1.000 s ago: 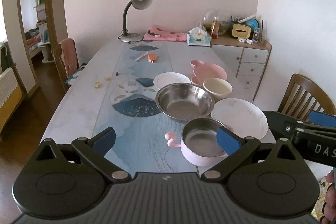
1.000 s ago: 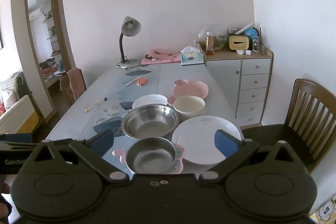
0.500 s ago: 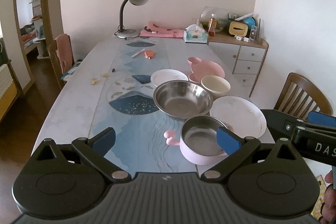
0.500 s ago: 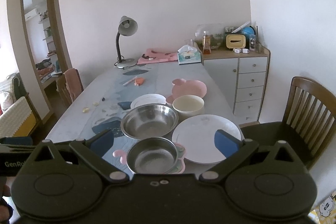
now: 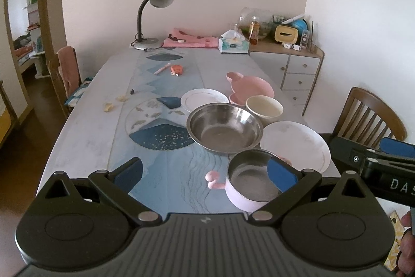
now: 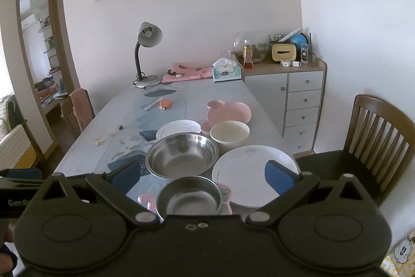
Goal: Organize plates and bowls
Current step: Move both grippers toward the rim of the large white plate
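Observation:
On the table's near right stand a large steel bowl [image 5: 225,130] [image 6: 182,155], a small steel bowl in a pink eared holder [image 5: 250,179] [image 6: 188,196], a large white plate [image 5: 295,144] [image 6: 253,171], a cream bowl [image 5: 264,109] [image 6: 229,133], a small white plate [image 5: 205,100] [image 6: 178,128] and a pink eared plate [image 5: 253,87] [image 6: 230,112]. My left gripper [image 5: 206,171] is open and empty above the near edge. My right gripper [image 6: 203,174] is open and empty over the small steel bowl.
A desk lamp [image 5: 153,17], pink cloth [image 5: 190,41] and tissue box [image 5: 233,44] stand at the table's far end. An orange item and a pen [image 5: 171,68] lie mid-table. Wooden chairs stand right [image 6: 376,136] and left [image 5: 64,72]. A sideboard [image 6: 293,98] stands at the right wall.
Both grippers rose and drew back slightly, tilting the views upward. Both stayed open. No dish moved.

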Motion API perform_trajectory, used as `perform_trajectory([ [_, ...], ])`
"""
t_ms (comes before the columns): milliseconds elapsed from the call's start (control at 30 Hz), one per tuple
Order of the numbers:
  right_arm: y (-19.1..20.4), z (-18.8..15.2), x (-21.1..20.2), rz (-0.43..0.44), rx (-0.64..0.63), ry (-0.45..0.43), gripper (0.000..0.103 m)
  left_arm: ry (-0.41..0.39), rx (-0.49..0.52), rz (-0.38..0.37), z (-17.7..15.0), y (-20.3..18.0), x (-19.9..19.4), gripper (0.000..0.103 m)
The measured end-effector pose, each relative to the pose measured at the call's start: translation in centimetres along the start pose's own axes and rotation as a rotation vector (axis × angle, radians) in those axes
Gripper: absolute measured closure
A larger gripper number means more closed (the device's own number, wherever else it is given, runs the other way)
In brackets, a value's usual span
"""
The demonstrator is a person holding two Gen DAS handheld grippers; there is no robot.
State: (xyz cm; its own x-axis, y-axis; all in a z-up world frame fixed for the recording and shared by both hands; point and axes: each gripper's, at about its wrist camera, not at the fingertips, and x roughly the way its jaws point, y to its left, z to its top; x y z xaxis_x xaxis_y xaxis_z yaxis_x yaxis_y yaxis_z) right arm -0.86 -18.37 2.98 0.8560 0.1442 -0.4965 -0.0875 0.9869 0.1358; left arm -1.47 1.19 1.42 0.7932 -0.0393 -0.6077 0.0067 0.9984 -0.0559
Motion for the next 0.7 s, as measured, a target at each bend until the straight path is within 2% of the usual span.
perform_trajectory([
  [400,-0.3,-0.2,1.8,-0.037,0.026,0.03,0.0,0.056,0.037,-0.053,0.8,-0.4,3.7,0.0],
  [533,-1.9,0.3,3.7,-0.029,0.024,0.067,0.0,0.086,0.027,-0.051,1.4,-1.7,5.9,0.0],
  [700,-5.2,1.6,7.3,0.006,0.015,0.155,0.001,0.14,0.005,-0.036,2.5,-4.1,9.0,0.0],
])
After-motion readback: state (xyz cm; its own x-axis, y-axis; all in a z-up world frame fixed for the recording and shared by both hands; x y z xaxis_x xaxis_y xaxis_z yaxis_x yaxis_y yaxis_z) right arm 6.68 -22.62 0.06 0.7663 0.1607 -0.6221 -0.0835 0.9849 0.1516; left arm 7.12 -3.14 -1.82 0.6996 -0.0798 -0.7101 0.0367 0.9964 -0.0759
